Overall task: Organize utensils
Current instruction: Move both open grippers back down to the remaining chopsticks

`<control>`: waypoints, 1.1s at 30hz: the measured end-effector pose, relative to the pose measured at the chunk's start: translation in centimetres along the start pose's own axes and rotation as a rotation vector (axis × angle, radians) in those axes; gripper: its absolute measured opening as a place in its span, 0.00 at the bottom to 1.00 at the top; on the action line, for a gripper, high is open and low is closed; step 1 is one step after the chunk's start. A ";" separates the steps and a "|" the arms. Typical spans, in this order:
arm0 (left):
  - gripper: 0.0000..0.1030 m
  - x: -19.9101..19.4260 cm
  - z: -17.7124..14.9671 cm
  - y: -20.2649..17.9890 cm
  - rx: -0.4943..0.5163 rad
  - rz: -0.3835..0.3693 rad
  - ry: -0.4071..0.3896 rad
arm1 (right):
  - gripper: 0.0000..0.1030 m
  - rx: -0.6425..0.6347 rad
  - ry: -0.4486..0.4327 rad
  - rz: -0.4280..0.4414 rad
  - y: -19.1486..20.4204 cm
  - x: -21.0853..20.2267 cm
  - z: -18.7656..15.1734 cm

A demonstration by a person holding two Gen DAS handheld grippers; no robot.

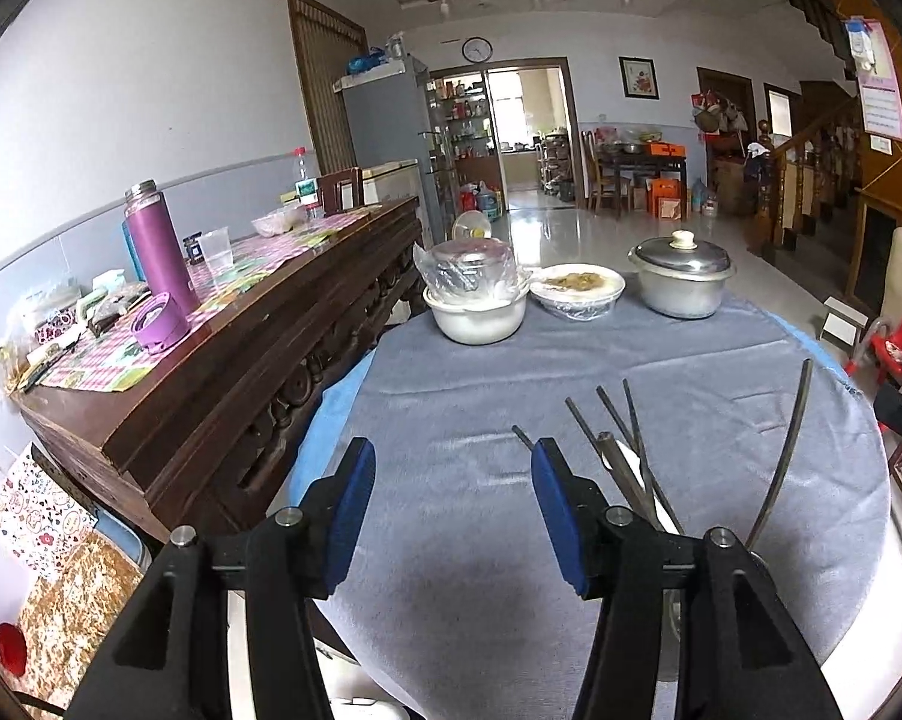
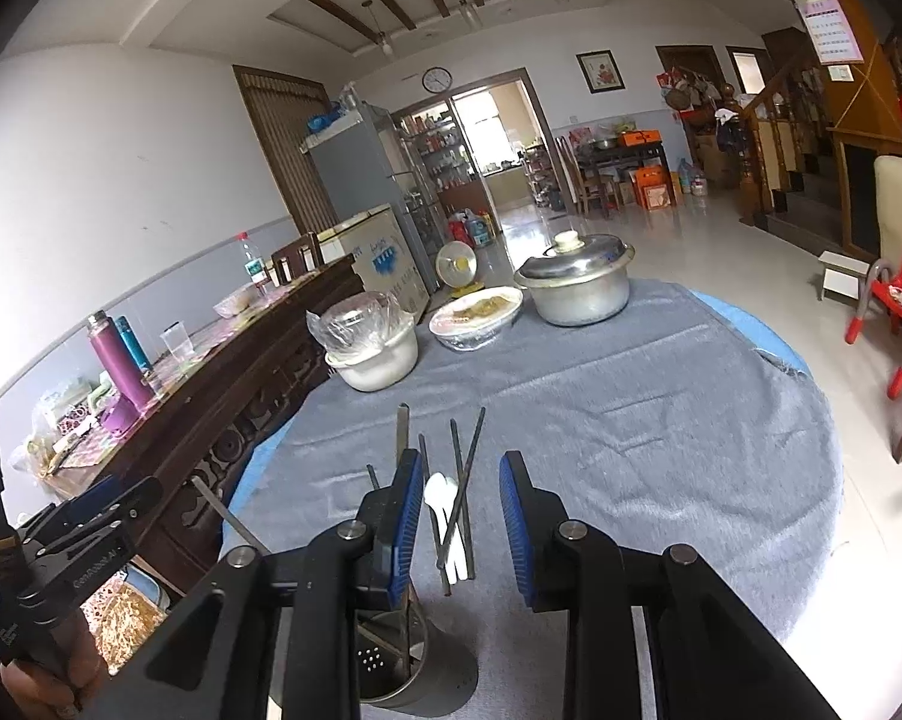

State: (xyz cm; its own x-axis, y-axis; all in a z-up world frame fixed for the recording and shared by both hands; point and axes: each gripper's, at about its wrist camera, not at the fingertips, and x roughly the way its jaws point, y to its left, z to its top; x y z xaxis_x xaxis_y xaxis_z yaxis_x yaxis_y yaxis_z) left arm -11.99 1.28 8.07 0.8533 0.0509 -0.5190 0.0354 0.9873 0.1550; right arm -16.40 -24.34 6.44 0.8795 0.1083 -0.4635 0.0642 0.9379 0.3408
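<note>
Both tools are open and hold nothing. The right gripper hangs over the dark chopsticks and the white spoon, which lie loose on the gray cloth. Its blue pads sit wide apart, one on each side of them, so I think it is getting ready to pick one up. Just below it stands a metal cup with holes, and some sticks already stand inside, so that looks like where the rest should go. The left gripper waits beside the pile, over bare cloth, maybe to stay out of the way. The silver pot and the bowls sit far back, away from the work
</note>
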 end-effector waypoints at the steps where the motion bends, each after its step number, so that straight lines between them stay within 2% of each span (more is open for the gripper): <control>1: 0.54 0.1 0.0 0.0 -0.001 0.001 0.002 | 0.28 0.002 0.004 -0.001 -0.1 0.1 0.0; 9: 0.54 1.8 -0.4 0.4 -0.010 0.001 0.042 | 0.28 0.032 0.057 -0.002 -0.9 1.9 -0.3; 15: 0.54 4.2 -0.9 0.9 -0.036 -0.032 0.103 | 0.28 0.058 0.104 -0.010 -1.9 3.9 -0.8; 22: 0.54 9.4 -2.2 2.0 -0.124 -0.125 0.245 | 0.28 0.094 0.206 0.017 -4.1 8.0 -1.4; 27: 0.54 13.8 -2.7 2.4 -0.208 -0.236 0.352 | 0.28 0.098 0.310 0.070 -5.6 13.0 -1.5; 33: 0.54 19.8 -2.9 2.4 -0.276 -0.306 0.478 | 0.28 0.099 0.420 0.098 -6.2 19.5 -1.0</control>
State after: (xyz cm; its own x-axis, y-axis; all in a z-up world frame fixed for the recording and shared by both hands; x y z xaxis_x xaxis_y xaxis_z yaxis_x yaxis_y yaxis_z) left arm 3.49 5.09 -4.33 0.4962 -0.2415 -0.8339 0.0514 0.9670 -0.2495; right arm -0.13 -27.73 -5.49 0.6168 0.3391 -0.7104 0.0529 0.8826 0.4672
